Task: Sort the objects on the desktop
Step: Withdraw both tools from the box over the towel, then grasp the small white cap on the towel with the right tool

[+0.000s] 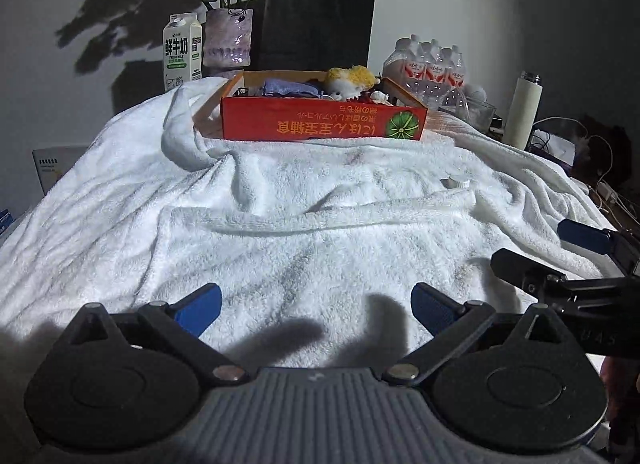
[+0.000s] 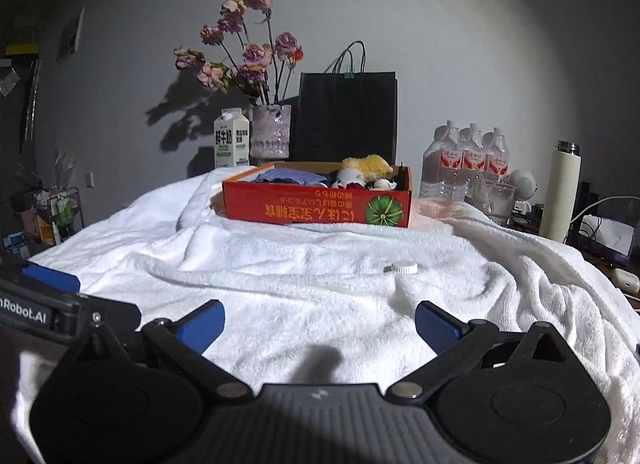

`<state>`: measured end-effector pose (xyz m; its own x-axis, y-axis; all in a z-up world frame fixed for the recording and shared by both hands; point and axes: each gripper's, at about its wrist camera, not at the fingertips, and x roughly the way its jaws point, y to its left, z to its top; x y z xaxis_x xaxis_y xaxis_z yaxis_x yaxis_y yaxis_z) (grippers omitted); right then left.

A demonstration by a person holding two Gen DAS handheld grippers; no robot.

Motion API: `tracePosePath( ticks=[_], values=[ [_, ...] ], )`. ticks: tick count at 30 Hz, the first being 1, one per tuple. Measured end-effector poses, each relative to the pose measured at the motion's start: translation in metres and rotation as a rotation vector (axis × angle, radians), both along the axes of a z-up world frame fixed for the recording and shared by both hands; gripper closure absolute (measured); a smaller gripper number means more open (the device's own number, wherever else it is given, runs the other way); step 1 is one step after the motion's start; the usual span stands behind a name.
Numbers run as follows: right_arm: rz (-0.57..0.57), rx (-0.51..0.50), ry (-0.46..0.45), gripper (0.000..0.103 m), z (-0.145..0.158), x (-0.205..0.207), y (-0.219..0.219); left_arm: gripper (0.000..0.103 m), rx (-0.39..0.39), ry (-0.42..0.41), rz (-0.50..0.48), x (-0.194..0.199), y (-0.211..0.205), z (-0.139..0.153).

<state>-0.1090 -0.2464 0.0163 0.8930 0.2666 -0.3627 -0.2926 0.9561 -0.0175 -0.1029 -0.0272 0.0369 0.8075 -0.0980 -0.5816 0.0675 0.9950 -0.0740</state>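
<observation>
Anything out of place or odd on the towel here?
One thing: a small white cap lies loose on the white towel, apart from the red box that holds the other items. Both grippers hover empty, jaws open. The towel is rumpled.

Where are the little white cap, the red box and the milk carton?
white cap (image 2: 401,267): right wrist view, on its ribbed side.
red box (image 2: 316,208): right wrist view, on its printed front wall.
milk carton (image 1: 182,54): left wrist view, on its front label.
</observation>
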Motion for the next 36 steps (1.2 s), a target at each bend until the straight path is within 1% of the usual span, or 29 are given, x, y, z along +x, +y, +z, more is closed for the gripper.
tracePosePath(
  ticks=[6, 10, 16, 17, 19, 20, 22, 24, 27, 28, 29, 30, 31, 32, 33, 34, 36],
  values=[
    [-0.03, 0.006, 0.014, 0.002, -0.009, 0.007, -0.002, 0.0, 0.012, -0.004, 0.011, 0.011, -0.001, -0.009],
    [-0.045, -0.022, 0.028, 0.003, -0.011, 0.016, 0.002, 0.0, 0.015, -0.015, 0.007, 0.02, -0.002, -0.011],
    [-0.067, -0.012, 0.06, 0.005, -0.011, 0.05, 0.0, 0.0, 0.02, -0.042, 0.025, 0.055, 0.004, -0.009],
    [-0.074, -0.016, 0.065, 0.006, -0.01, 0.059, 0.0, 0.0, 0.02, -0.048, 0.035, 0.063, 0.004, -0.009],
    [-0.075, -0.011, 0.079, 0.015, -0.008, 0.078, -0.002, 0.0, 0.02, -0.045, 0.063, 0.082, 0.006, -0.008],
    [-0.073, -0.003, 0.089, 0.016, -0.008, 0.089, -0.004, 0.0, 0.014, -0.051, 0.067, 0.09, 0.007, -0.008],
    [-0.073, 0.008, 0.102, 0.024, -0.007, 0.111, -0.006, 0.0, 0.012, -0.068, 0.075, 0.104, 0.007, -0.007],
    [-0.095, -0.005, 0.115, 0.026, -0.008, 0.132, -0.006, 0.002, 0.012, -0.067, 0.079, 0.119, 0.005, -0.007],
    [-0.136, -0.01, 0.144, 0.031, -0.012, 0.162, -0.007, 0.006, -0.015, -0.056, 0.086, 0.141, 0.006, -0.01],
    [-0.147, -0.005, 0.17, 0.035, -0.015, 0.172, -0.008, 0.01, -0.025, -0.05, 0.091, 0.15, 0.007, -0.012],
    [-0.153, 0.0, 0.199, 0.039, -0.018, 0.183, -0.008, 0.023, -0.032, -0.041, 0.099, 0.158, 0.007, -0.014],
    [-0.154, 0.005, 0.222, 0.055, -0.024, 0.194, -0.009, 0.038, -0.032, -0.027, 0.105, 0.166, 0.006, -0.018],
    [-0.162, -0.005, 0.229, 0.062, -0.031, 0.202, -0.008, 0.089, -0.023, 0.0, 0.103, 0.174, 0.005, -0.023],
    [-0.161, 0.007, 0.226, 0.072, -0.032, 0.204, -0.008, 0.101, -0.013, 0.051, 0.102, 0.183, 0.005, -0.028],
    [-0.157, 0.025, 0.233, 0.076, -0.029, 0.205, -0.008, 0.102, -0.028, 0.073, 0.101, 0.185, 0.007, -0.031],
    [-0.153, 0.025, 0.235, 0.076, -0.028, 0.204, -0.005, 0.102, -0.044, 0.054, 0.105, 0.182, 0.01, -0.031],
    [-0.122, -0.006, 0.222, 0.076, -0.028, 0.196, 0.004, 0.102, -0.026, 0.025, 0.105, 0.175, 0.01, -0.025]
  ],
)
